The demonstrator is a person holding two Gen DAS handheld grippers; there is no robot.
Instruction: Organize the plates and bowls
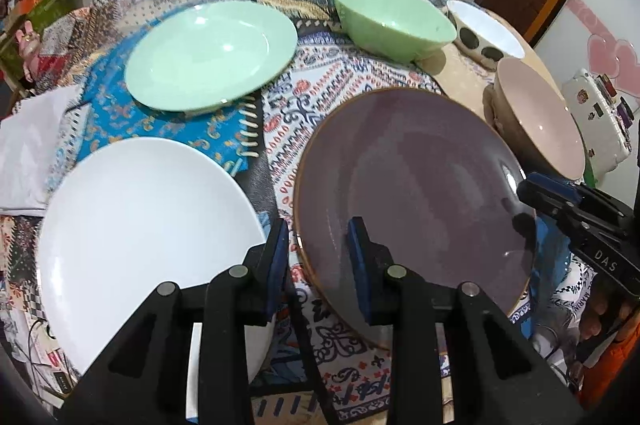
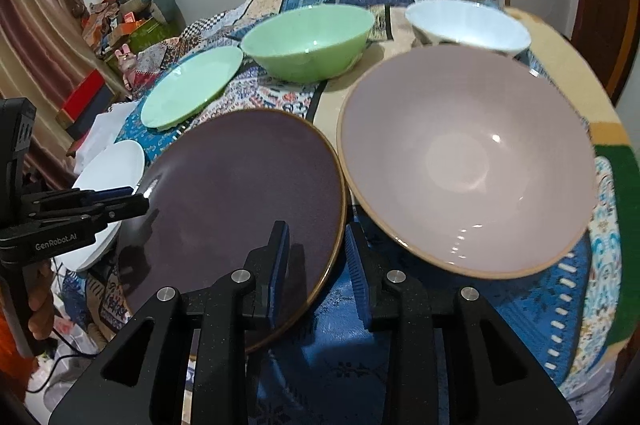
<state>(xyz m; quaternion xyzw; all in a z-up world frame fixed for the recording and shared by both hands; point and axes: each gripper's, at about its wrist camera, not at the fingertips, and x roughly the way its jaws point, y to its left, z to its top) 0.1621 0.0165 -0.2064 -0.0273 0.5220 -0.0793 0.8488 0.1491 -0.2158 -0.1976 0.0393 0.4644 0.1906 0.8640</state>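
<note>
Purple-glazed stoneware plate [image 1: 408,205], brown rim, lying flat on a patchwork cloth [image 1: 304,113], low and centre in both wrist views. Left gripper [image 1: 318,223] straddles its rim at the plate's 9 o'clock, one finger over the glaze and one outside. The jaws are only narrowly apart, and no pad is seen pressing. Right gripper [image 2: 317,227] sits the same way at the plate's 3 o'clock, its slim gap around the rim, nothing clamped. Probable reason for the paired placing: a wide, shallow plate gives one gripper little purchase, so opposite edges are taken together. Around it, as seen from the left wrist: white plate [image 1: 140,225] at 8 o'clock, just beside; pale green plate [image 1: 208,57] at 11, apart; green bowl [image 1: 392,21] at 1; spotted white bowl [image 1: 484,33] beyond it; pink bowl [image 1: 536,117] at 3, close against the purple rim. Nothing is stacked yet, so sorting looks barely begun.
</note>
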